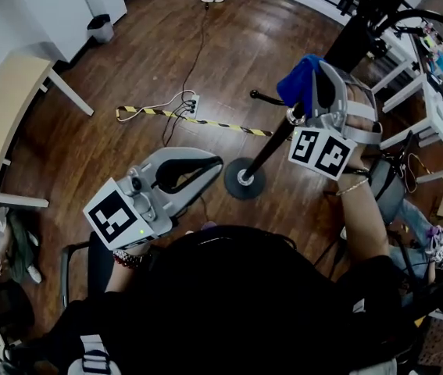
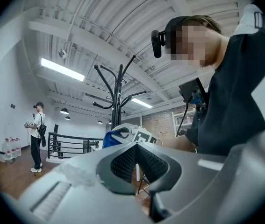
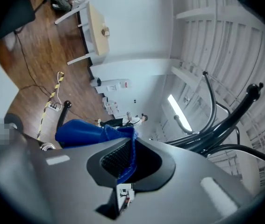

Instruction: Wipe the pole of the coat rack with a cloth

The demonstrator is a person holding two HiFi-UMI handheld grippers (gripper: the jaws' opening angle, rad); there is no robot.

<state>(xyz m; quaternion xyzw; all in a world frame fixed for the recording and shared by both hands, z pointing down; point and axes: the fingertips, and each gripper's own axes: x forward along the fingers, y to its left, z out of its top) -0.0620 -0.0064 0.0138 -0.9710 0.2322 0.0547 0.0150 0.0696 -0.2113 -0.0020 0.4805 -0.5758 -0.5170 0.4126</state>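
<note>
We hold the left gripper (image 1: 215, 162) over the wooden floor (image 1: 127, 76), its jaws pressed together on nothing. To its right the coat rack's pole (image 1: 272, 148) rises from a round base (image 1: 241, 182). Near the pole's top, our right gripper (image 1: 316, 78) pinches the blue cloth (image 1: 297, 80).

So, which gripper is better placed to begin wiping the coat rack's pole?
Right. The right gripper holds the blue cloth by the top of the pole. The left gripper is shut on nothing, lower and off to the side.
</note>
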